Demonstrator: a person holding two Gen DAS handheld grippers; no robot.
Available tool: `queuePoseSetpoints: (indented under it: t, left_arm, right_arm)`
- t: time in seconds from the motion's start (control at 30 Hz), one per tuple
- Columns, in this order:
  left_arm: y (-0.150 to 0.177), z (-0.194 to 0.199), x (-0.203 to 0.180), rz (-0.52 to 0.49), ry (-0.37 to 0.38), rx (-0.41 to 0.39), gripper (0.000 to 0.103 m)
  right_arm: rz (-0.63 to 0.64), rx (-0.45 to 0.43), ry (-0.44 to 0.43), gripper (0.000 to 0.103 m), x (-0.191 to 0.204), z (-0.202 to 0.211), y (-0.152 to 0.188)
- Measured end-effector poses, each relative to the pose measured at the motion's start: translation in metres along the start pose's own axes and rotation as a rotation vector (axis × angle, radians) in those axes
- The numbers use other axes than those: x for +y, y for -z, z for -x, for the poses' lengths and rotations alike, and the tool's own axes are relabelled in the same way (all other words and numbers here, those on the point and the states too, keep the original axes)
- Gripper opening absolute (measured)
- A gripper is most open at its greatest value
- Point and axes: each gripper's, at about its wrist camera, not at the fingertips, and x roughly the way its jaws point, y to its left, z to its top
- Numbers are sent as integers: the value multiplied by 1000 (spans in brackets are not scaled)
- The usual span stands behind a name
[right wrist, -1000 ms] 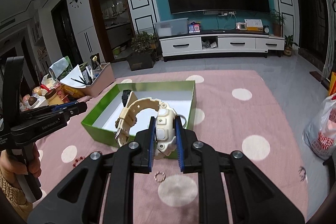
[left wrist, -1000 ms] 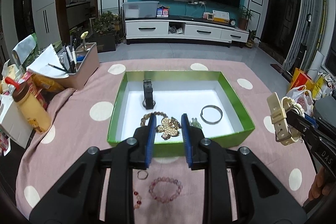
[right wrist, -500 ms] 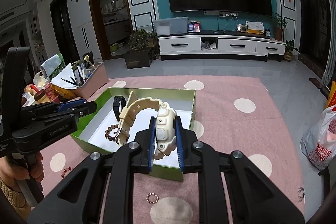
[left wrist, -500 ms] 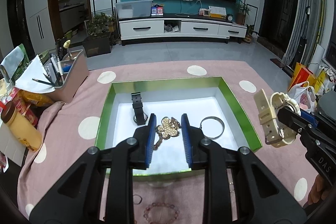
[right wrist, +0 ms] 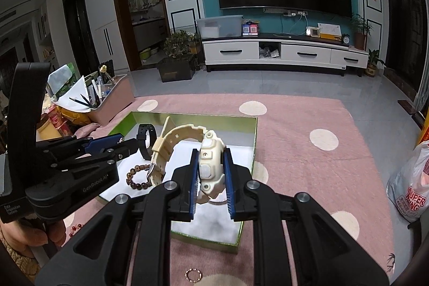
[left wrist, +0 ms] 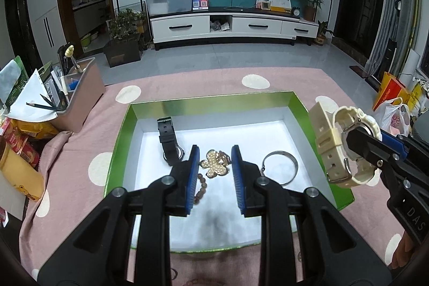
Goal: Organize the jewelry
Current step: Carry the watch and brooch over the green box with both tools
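My left gripper (left wrist: 215,153) is shut on a gold flower-shaped brooch (left wrist: 214,166) and holds it over the white floor of the green box (left wrist: 211,103). Inside the box lie a black watch (left wrist: 168,141), a silver bangle (left wrist: 280,167) and a brown bead bracelet (left wrist: 201,189). At the right, over the box's right wall, my right gripper (left wrist: 356,141) is shut on a cream watch (left wrist: 335,141). In the right wrist view the cream watch (right wrist: 210,165) sits upright between the blue pads of the right gripper (right wrist: 210,153), above the green box (right wrist: 253,141), with the left gripper (right wrist: 123,145) at the left.
The box rests on a pink dotted cloth (right wrist: 308,157). A small ring (right wrist: 193,274) and red beads (right wrist: 75,228) lie on the cloth near me. A pink bin of pens and papers (left wrist: 77,95) and snack packets (left wrist: 18,141) crowd the left side. A plastic bag (right wrist: 410,192) stands at the right.
Both grippers have moved forward over the green box, each keeping its piece. The loose ring and pink beads on the cloth have slipped under the left gripper, almost out of view.
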Motion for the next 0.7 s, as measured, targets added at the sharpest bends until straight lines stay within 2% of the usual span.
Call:
queuePoseSetpoints:
  t: [0.7]
  left_arm:
    - [-8,-54,-18,-49,-13,69,24]
  right_arm:
    - [-3,71,20,17,-10,-49,-8]
